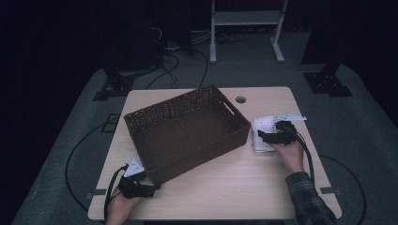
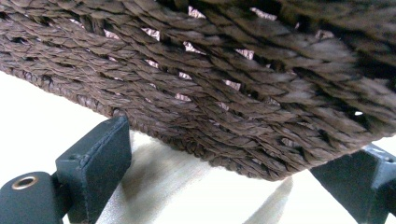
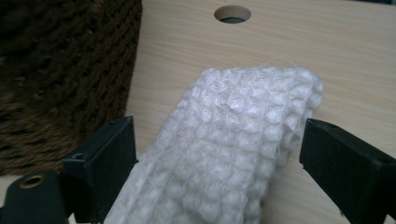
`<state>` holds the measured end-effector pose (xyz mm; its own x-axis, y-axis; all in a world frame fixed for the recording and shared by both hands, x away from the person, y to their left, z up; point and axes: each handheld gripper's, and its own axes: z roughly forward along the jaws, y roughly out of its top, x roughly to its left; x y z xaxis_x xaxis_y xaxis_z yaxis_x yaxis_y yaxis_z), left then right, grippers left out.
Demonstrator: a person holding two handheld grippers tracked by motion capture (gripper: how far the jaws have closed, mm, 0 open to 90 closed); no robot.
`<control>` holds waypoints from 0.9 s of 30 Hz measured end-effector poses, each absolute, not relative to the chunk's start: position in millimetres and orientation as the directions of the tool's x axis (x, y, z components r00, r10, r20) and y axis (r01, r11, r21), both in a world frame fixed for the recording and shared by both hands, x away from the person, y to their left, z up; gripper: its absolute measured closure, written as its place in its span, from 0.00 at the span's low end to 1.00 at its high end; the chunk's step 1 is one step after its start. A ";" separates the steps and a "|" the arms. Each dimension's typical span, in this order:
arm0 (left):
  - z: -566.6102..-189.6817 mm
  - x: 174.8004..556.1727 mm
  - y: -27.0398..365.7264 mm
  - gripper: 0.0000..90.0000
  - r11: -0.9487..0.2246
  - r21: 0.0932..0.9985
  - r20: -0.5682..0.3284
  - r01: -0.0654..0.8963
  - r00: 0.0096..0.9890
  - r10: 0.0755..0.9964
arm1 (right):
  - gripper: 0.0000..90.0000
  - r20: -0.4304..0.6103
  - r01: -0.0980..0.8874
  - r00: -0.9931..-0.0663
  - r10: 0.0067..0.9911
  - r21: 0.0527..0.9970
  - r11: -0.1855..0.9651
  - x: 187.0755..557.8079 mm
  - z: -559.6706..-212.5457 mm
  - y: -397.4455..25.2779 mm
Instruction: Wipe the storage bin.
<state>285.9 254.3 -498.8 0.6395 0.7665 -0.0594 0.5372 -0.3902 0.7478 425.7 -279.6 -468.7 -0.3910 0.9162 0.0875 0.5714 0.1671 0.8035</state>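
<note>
Dark room, light wood table (image 1: 225,183) with a cable hole (image 1: 240,99) at the far edge; floor behind has cables and a white stand (image 1: 246,28). Brown woven basket (image 1: 187,133) sits angled on the table's left-centre.

High view: left gripper (image 1: 151,189) at the basket's near-left corner, right gripper (image 1: 263,137) over a folded white waffle cloth (image 1: 263,129) lying just right of the basket. Jaw spacing is too small to read from here.

Left gripper view: jaws spread wide, basket corner (image 2: 224,102) between them and just above the tabletop; no clear contact with the weave on either jaw.

Right gripper view: jaws open, straddling the cloth (image 3: 233,149). Left jaw touches or nearly touches the cloth edge, right jaw stands just clear. This view also shows the waffle texture, the basket wall (image 3: 60,79) at left and the cable hole (image 3: 232,13) beyond.
</note>
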 end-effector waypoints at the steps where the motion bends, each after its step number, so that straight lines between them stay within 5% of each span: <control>1: -498.8 285.9 254.3 0.09 -0.390 0.748 -0.059 0.537 0.639 0.766 | 0.10 0.088 0.571 -0.391 0.916 0.803 0.167 425.7 -468.7 -279.6; 16: -498.8 286.3 254.6 0.07 -0.391 0.748 -0.064 0.537 0.645 0.761 | 0.03 0.082 0.660 -0.399 0.913 0.717 0.225 437.6 -499.3 -266.1; 26: -499.3 287.2 254.9 0.03 -0.382 0.745 -0.073 0.547 0.636 0.768 | 0.41 0.090 0.637 -0.456 0.885 0.728 0.254 430.3 -495.8 -265.7; 27: -499.3 287.2 254.9 0.03 -0.382 0.745 -0.073 0.547 0.636 0.768 | 0.54 0.105 0.633 -0.466 0.879 0.733 0.248 429.0 -495.2 -267.4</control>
<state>287.2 254.9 -499.3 0.6365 0.7678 -0.0733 0.5471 -0.3824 0.7446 429.0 -267.4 -495.2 -0.4658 0.8787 0.1046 0.6333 0.2485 0.7329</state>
